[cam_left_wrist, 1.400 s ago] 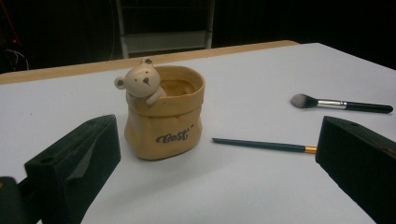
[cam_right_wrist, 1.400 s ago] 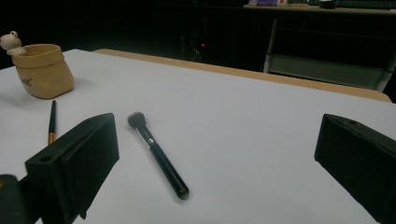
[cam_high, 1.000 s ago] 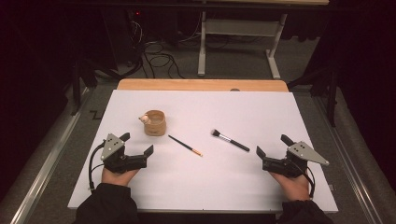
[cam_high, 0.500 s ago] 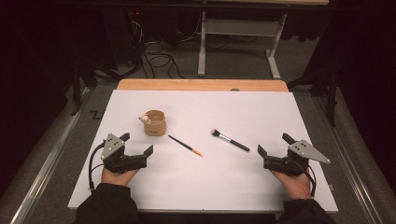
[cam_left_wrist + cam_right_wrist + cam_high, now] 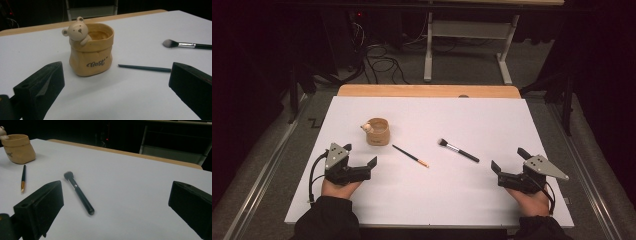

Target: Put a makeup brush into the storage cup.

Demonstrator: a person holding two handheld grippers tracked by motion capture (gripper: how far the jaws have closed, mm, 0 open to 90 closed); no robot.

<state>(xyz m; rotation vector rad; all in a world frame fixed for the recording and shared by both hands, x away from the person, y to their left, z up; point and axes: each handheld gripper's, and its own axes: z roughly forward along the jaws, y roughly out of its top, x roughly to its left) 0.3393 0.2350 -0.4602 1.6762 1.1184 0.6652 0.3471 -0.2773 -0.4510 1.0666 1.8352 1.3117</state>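
White surface point(image 5: 427, 200) with both hands resting low at its near edge, the left gripper point(image 5: 360, 161) and right gripper point(image 5: 507, 164) each pointing forward, fingers spread apart and empty. A tan bear pot point(image 5: 377, 131) stands just ahead of the left gripper, with a thin pencil point(image 5: 410, 156) beside it. A black makeup brush point(image 5: 458, 150) lies near the centre, apart from the right gripper.

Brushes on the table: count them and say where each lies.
2. The thin brush lies just right of the bear pot; the makeup brush lies further right, nearer the right gripper.
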